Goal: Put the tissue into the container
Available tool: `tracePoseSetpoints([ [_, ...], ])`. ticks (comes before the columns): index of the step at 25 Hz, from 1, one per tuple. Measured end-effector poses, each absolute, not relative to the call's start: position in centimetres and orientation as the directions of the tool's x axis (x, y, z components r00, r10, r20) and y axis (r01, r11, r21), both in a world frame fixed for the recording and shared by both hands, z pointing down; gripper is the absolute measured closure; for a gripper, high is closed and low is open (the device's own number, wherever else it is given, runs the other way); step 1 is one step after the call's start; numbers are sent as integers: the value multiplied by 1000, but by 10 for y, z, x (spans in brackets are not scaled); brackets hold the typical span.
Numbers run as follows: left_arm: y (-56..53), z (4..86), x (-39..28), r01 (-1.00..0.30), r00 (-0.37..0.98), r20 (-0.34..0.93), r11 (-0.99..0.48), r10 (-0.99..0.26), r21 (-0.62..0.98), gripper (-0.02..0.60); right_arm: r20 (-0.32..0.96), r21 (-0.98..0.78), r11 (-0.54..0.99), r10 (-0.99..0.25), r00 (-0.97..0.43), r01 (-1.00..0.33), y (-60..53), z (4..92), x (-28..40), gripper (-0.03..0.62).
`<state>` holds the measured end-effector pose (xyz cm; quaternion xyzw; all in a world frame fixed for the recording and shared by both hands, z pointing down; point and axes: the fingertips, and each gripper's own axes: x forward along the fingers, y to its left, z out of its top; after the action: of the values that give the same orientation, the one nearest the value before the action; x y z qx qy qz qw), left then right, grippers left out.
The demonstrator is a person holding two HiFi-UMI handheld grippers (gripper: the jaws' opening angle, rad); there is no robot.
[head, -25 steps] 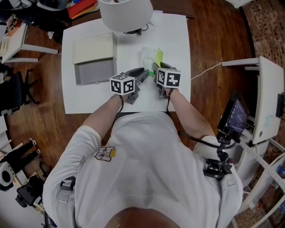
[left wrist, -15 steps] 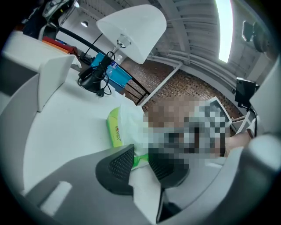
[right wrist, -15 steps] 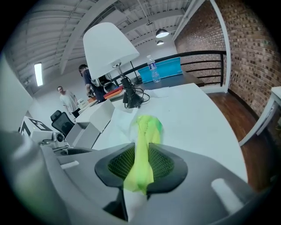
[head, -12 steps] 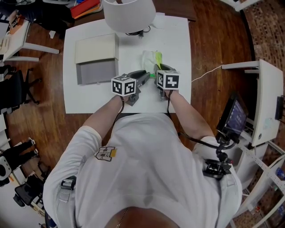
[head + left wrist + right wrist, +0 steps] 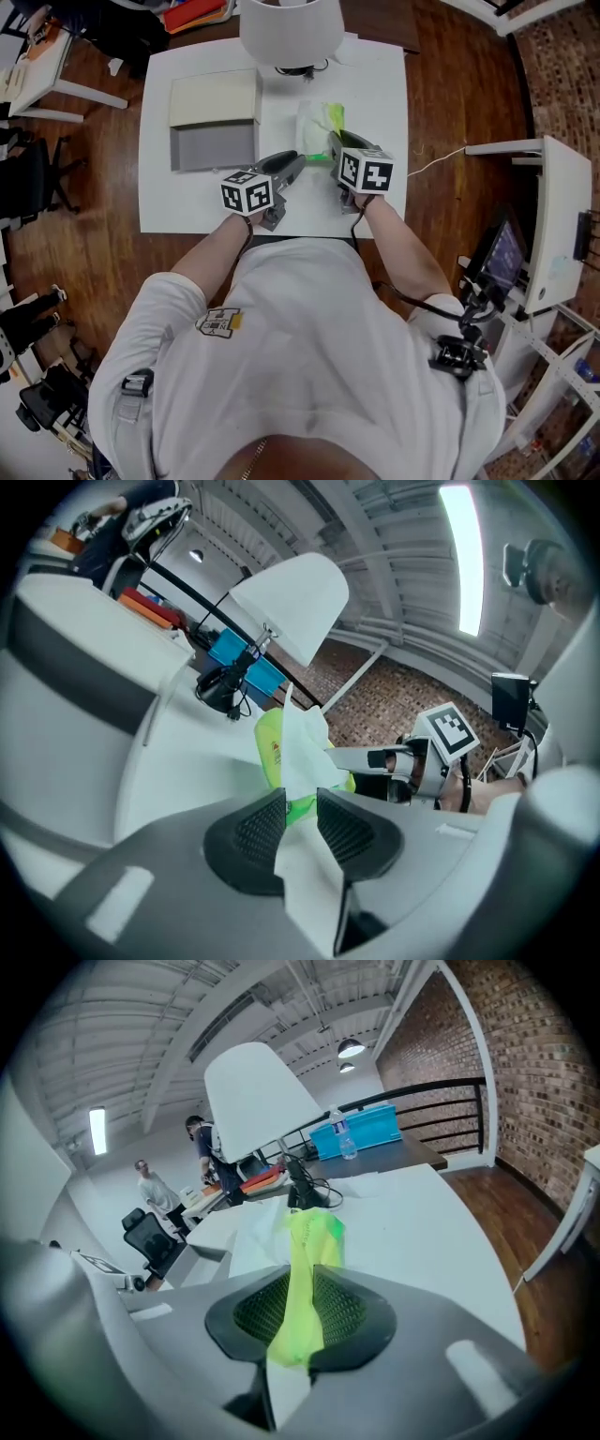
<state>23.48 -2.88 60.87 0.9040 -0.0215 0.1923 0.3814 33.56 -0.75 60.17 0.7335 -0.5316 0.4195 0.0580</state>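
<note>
- container (image 5: pixel 214 147) sits on the left part of the white desk (image 5: pixel 375 84), open, pale lid (image 5: pixel 214 97) folded back on the far side, grey inside bare
- left hand-held gripper (image 5: pixel 296 161) lies right of the container and well apart from it, angled toward the tissue pack; marker cube nearest the person
- left gripper view: jaws narrow, pinching a white tissue (image 5: pixel 302 747); the sheet runs from the top of the pack down between the two pads and on behind them
- tissue is over the desk at the pack, not in the container
- white lamp shade (image 5: pixel 291 28) at the far desk edge, just beyond the pack
- tissue pack (image 5: pixel 319 122), green-yellow wrapper, lies mid-desk between the two gripper tips, right of the container
- right hand-held gripper (image 5: pixel 334 143) comes in from the pack's right side, near end
- right gripper view: jaws closing, a fold of the yellow-green wrapper squeezed between the pads; some white tissue shows behind the fold
- both forearms reach in from the near desk edge
</note>
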Motion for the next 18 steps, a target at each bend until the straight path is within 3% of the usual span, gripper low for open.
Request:
tracePoseSetpoints([
  [9,-58,570,162,-223,957,291,-697,-21,682,479,604,-371,-136,-787,-128,-919,-88,541,259,528],
  [18,-104,572,63,-350,934,297,-653,-196,672,479,678,-257,204,-659,-327,-944,-178,552,160,523],
])
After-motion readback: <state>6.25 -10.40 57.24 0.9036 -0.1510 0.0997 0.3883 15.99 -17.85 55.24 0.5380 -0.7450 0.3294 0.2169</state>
